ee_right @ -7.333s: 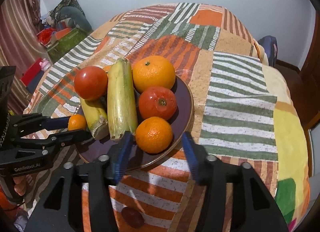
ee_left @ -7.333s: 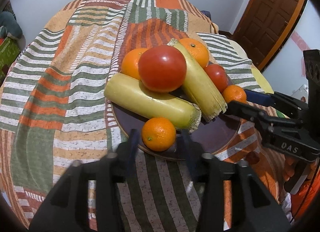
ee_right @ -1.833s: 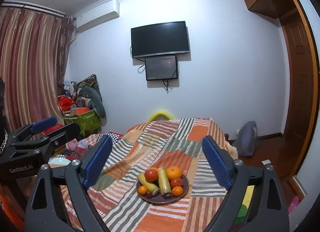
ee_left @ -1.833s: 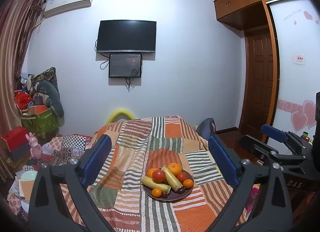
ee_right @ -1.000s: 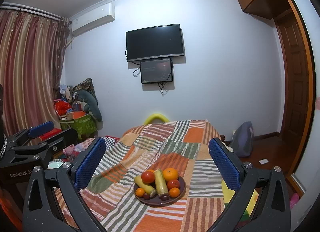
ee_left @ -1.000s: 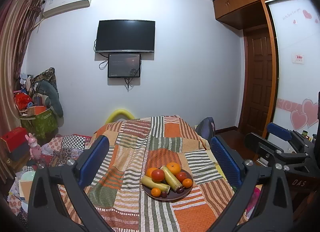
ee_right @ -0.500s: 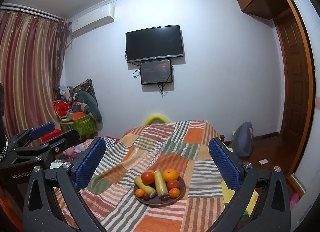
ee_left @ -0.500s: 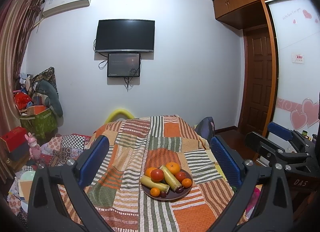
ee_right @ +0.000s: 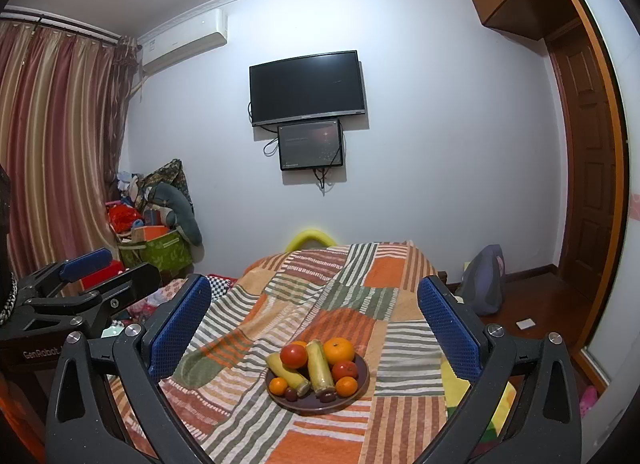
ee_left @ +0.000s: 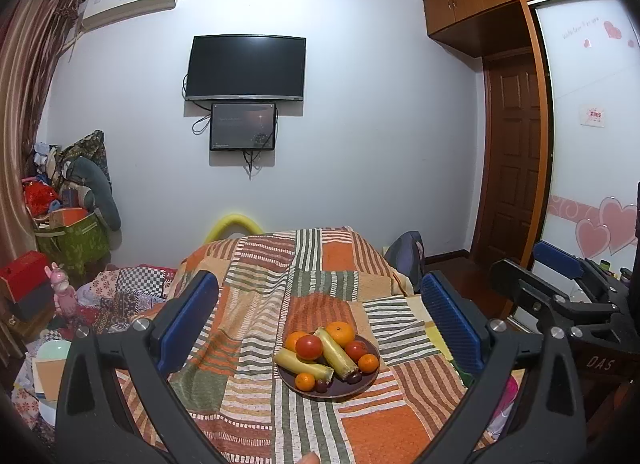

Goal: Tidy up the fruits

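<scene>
A dark plate [ee_left: 362,384] [ee_right: 360,388] sits on the striped patchwork table cover. It holds oranges [ee_left: 340,333], tomatoes [ee_left: 309,346], two corn cobs [ee_left: 335,353] and dark small fruits. My left gripper [ee_left: 320,318] is wide open and empty, held back and above the plate. My right gripper [ee_right: 314,314] is also wide open and empty, at a similar distance. The right gripper shows at the right edge of the left wrist view [ee_left: 560,284]; the left gripper shows at the left of the right wrist view [ee_right: 84,276].
The patchwork-covered table [ee_left: 256,264] fills the middle of the room. A wall TV [ee_left: 246,67], a wooden door [ee_left: 514,160], curtains [ee_right: 52,152] and a pile of bags and boxes [ee_right: 156,224] surround it.
Since 7.3 s ago both grippers have pulled far back from the plate and opened wide. Over the last second the views hardly change.
</scene>
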Motion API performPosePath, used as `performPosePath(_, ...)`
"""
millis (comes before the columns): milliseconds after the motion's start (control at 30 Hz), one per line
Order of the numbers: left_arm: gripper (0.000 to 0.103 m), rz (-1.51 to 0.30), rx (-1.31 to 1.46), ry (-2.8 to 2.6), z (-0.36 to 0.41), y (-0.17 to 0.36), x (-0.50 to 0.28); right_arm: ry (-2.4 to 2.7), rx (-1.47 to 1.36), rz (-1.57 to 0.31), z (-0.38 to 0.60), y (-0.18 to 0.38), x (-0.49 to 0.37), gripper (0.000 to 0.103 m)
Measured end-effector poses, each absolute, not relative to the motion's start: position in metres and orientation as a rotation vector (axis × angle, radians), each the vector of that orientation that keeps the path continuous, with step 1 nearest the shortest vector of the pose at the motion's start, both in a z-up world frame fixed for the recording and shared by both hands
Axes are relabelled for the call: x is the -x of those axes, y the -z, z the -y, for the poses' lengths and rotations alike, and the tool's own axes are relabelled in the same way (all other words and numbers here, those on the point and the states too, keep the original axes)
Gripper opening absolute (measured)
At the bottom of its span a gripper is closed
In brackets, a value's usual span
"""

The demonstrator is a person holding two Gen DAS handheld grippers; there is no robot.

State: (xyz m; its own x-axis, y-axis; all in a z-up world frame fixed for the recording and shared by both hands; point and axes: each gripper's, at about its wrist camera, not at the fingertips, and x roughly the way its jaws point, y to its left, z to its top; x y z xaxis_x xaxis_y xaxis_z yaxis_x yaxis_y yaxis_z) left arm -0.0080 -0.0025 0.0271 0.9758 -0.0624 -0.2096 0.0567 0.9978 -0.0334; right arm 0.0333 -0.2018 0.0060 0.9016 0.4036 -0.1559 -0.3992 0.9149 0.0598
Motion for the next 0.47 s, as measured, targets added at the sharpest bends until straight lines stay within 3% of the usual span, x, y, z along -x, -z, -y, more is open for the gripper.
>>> performPosePath(467, 0.103, -0.223, 0.021, 0.070, 0.0051, -0.0265, 0.0052, -0.406, -0.034, -0.173, 0.2040, -0.0095, -0.0349, 0.103)
